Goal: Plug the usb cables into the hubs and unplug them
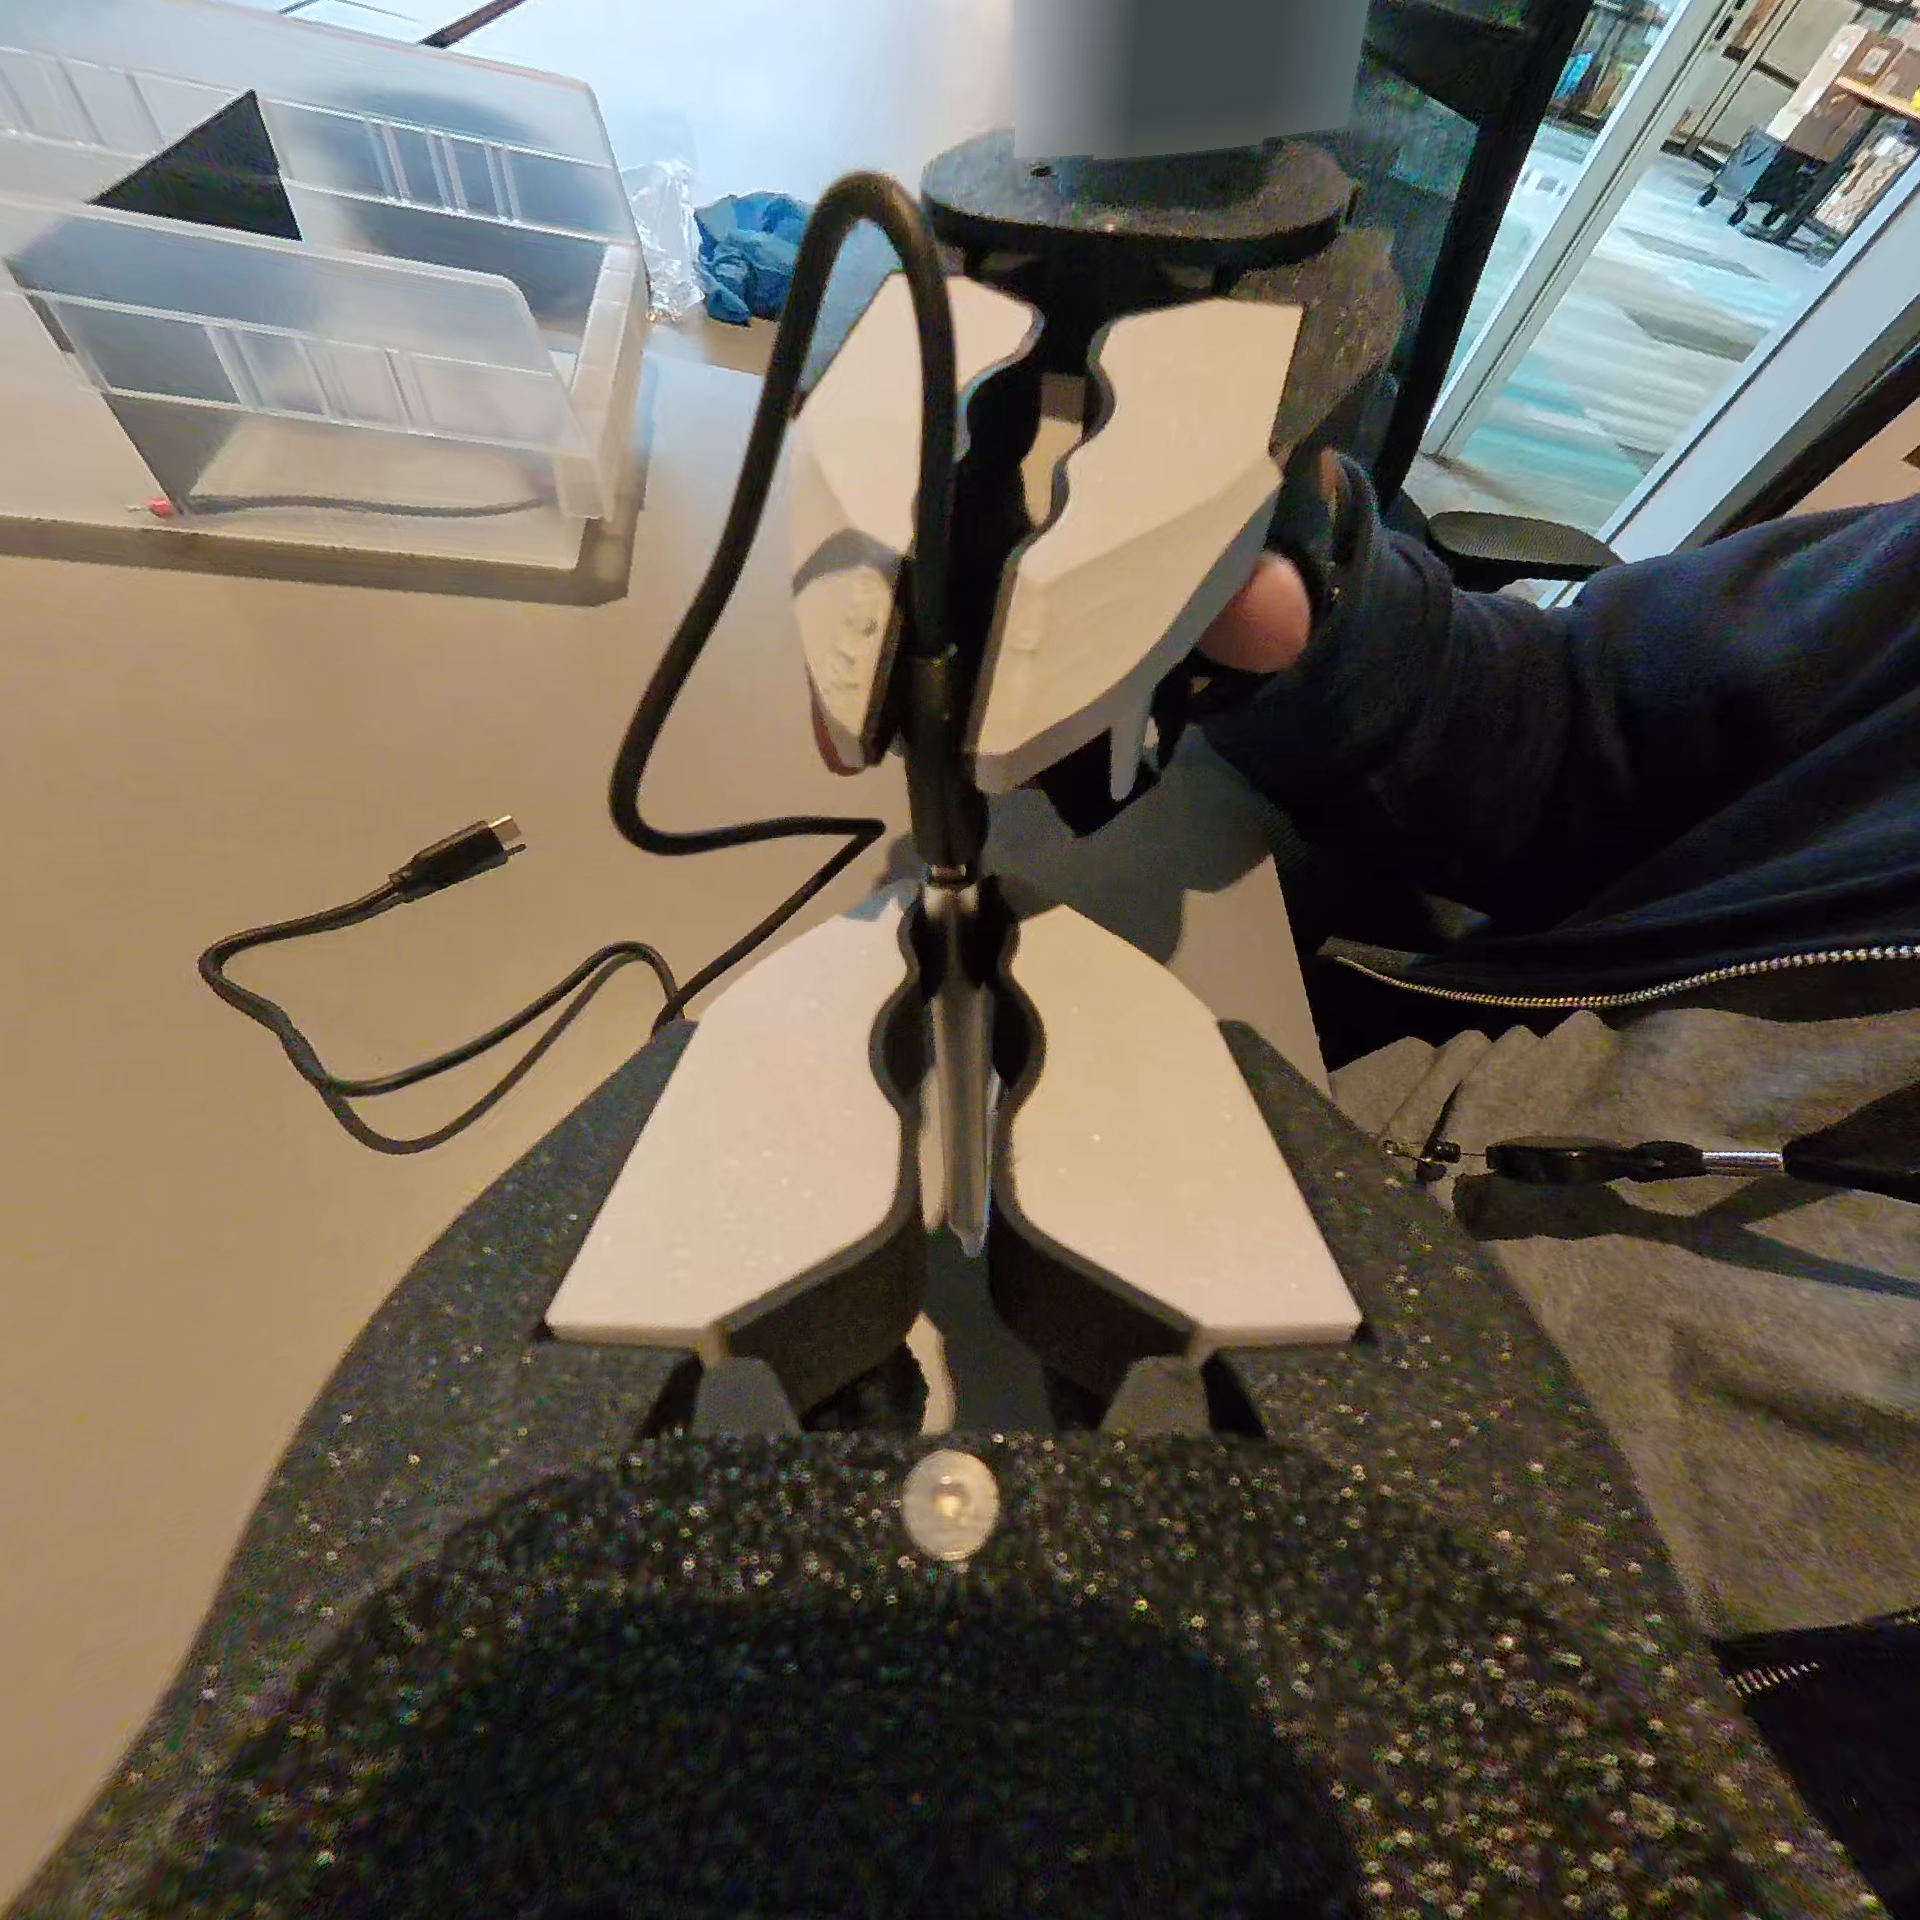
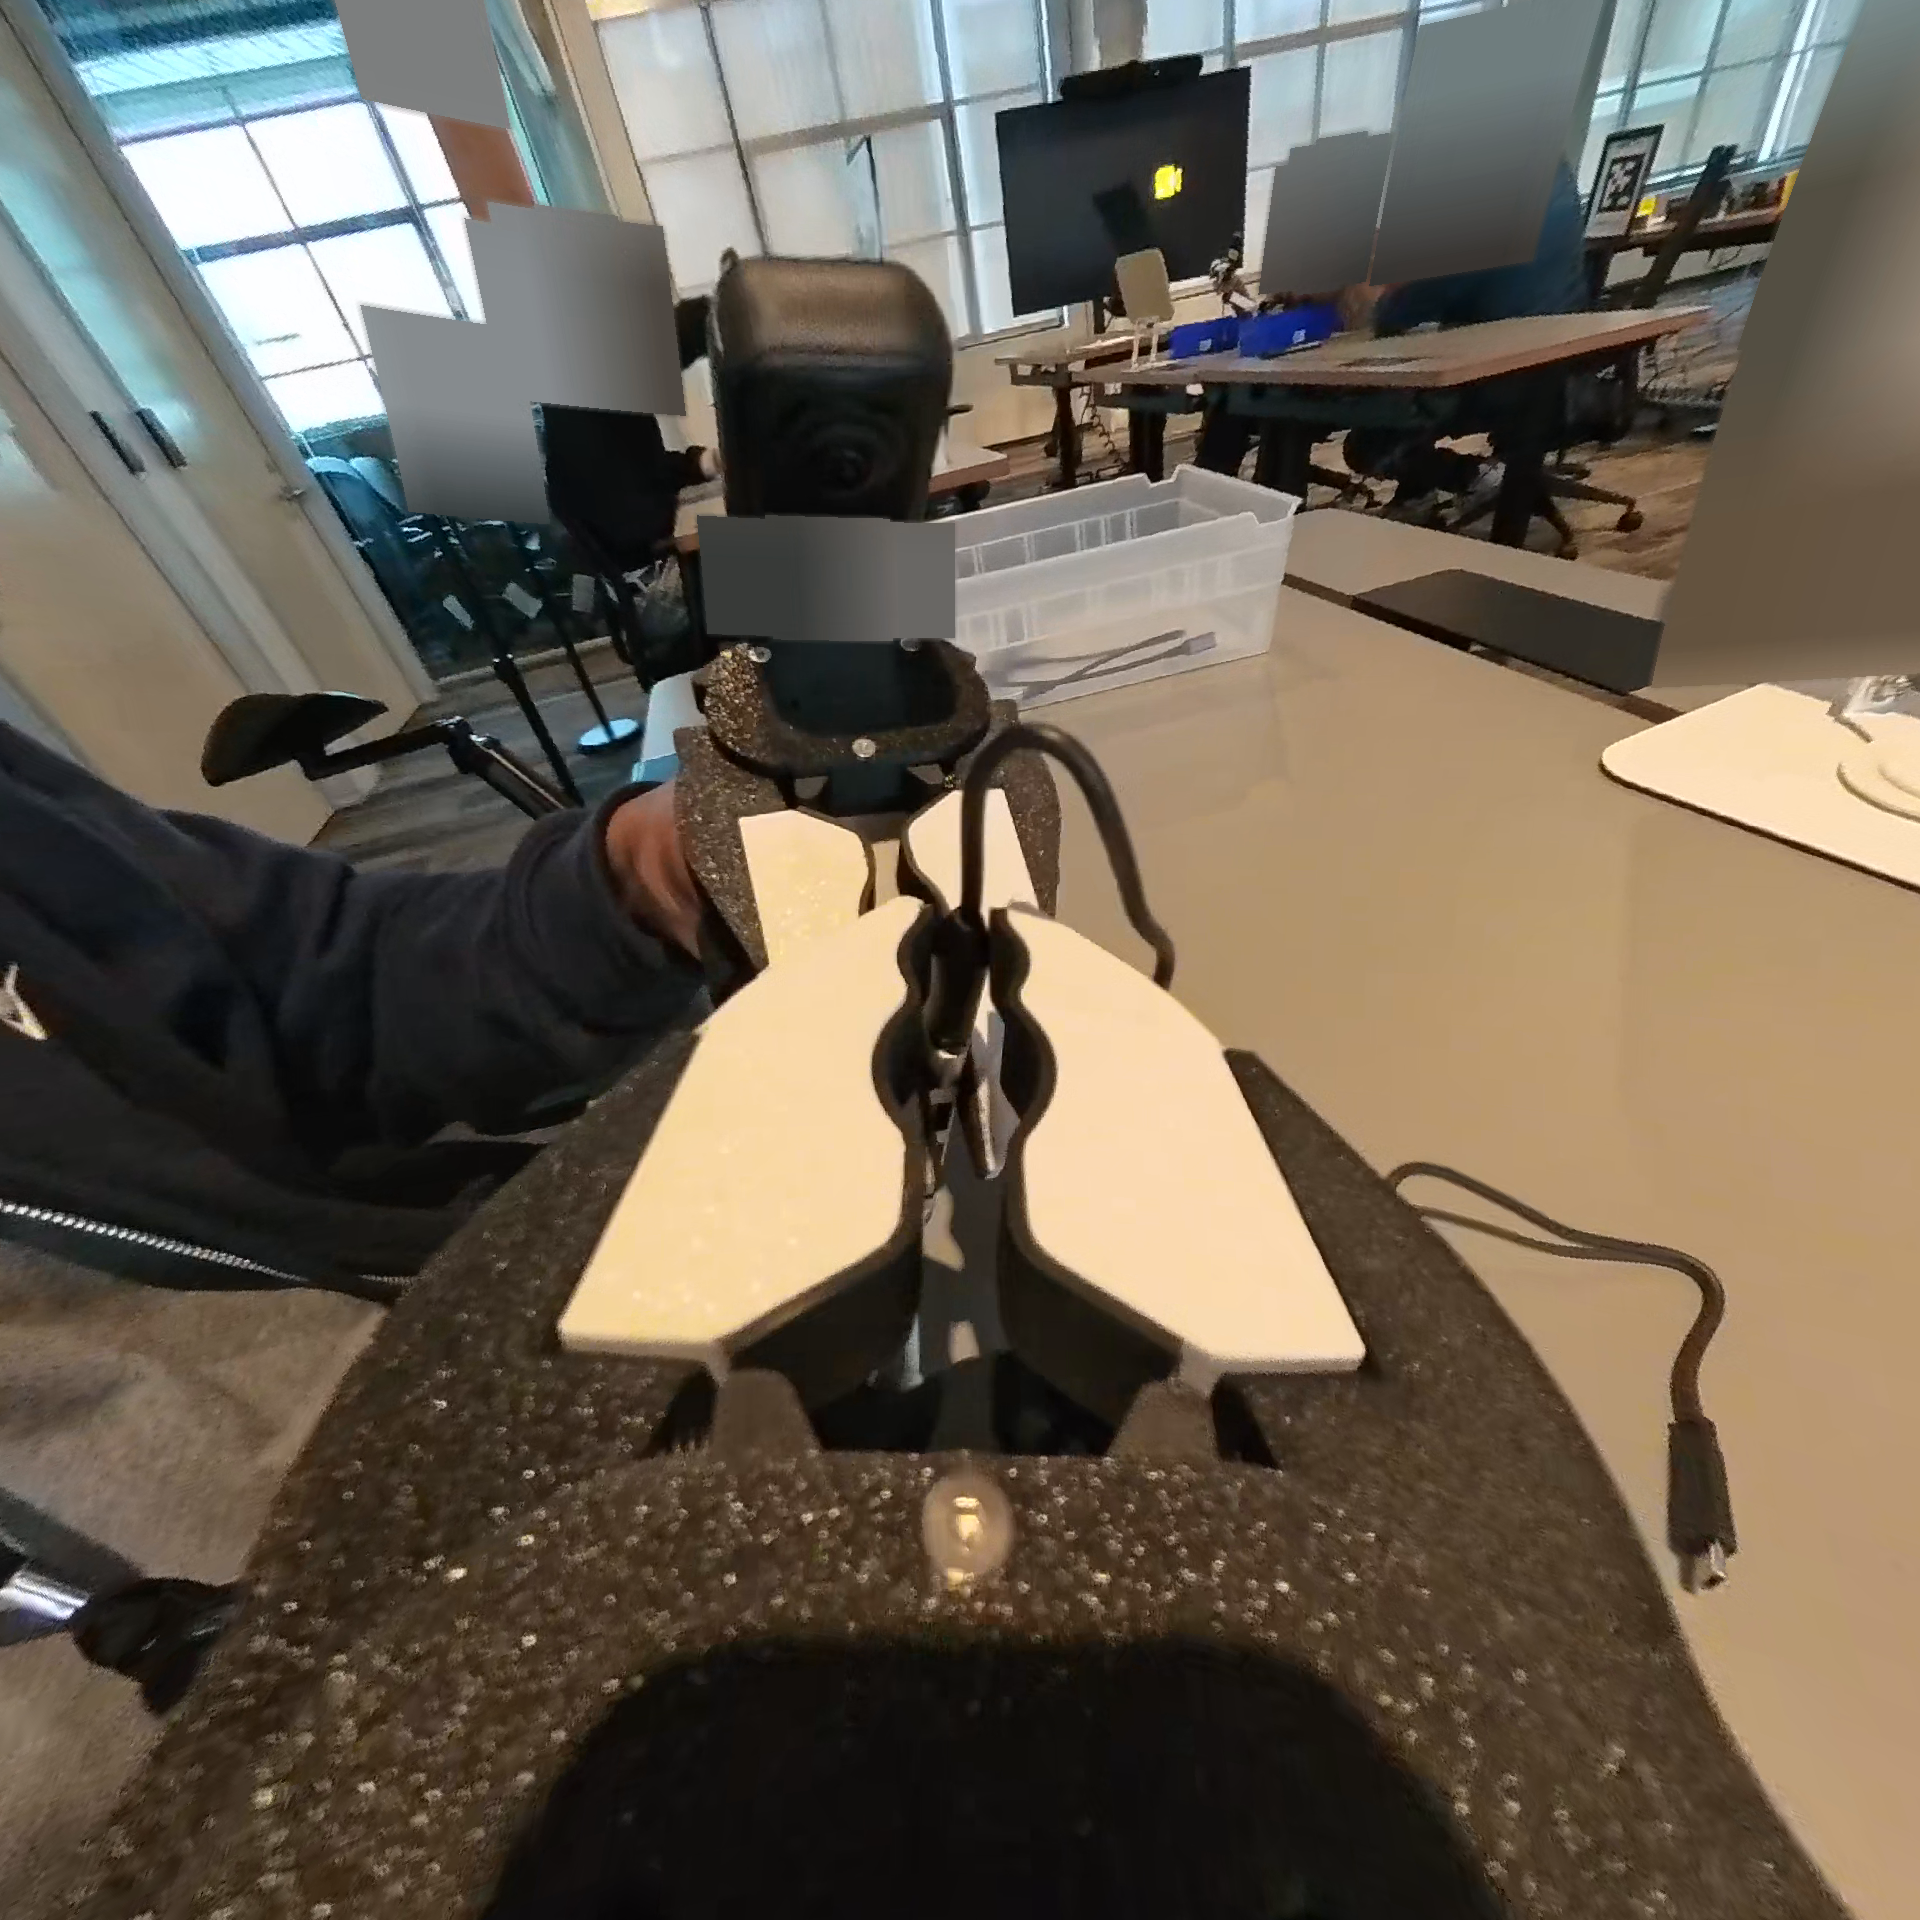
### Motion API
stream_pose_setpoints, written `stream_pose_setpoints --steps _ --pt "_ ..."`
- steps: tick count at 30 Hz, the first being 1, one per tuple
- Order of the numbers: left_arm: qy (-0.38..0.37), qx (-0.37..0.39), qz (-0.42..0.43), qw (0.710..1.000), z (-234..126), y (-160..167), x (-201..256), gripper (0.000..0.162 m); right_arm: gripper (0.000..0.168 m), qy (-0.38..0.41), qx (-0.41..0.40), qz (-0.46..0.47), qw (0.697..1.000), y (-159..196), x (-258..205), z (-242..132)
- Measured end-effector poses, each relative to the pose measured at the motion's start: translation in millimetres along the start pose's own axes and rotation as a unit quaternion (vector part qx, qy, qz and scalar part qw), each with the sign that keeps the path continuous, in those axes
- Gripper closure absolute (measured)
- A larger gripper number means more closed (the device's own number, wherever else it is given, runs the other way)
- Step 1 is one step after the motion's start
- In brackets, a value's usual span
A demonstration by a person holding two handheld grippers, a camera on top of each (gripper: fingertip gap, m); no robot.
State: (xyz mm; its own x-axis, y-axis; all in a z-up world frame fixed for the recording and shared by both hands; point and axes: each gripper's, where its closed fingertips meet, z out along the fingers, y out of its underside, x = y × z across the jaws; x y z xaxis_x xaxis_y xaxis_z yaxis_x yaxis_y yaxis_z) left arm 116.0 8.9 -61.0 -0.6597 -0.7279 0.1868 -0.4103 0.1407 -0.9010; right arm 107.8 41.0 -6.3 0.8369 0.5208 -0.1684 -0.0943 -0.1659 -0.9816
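Above the counter (image 1: 260, 727), the left gripper (image 1: 961, 914) fingers clamp a slim silver hub (image 1: 961, 1091) while the right gripper (image 2: 951, 966) fingers pinch the black cable's plug (image 1: 940, 800) at its port (seating unclear); a second connector (image 1: 468, 852) lies loose.

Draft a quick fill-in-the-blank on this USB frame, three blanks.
1. The right tongs clamp the plug end of a ___ cable.
2. The left tongs are ___ on a thin silver hub.
3. A loose connector lies untouched on the ___.

Missing words: black; shut; table
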Motion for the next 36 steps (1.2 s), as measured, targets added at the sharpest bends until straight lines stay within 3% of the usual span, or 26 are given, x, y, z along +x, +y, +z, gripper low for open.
stream_pose_setpoints --steps 36 --pt "-0.008 -0.032 -0.029 0.999 3 11 -5 0.155 0.157 0.012 -0.029 0.013 0.999 17 7 1"
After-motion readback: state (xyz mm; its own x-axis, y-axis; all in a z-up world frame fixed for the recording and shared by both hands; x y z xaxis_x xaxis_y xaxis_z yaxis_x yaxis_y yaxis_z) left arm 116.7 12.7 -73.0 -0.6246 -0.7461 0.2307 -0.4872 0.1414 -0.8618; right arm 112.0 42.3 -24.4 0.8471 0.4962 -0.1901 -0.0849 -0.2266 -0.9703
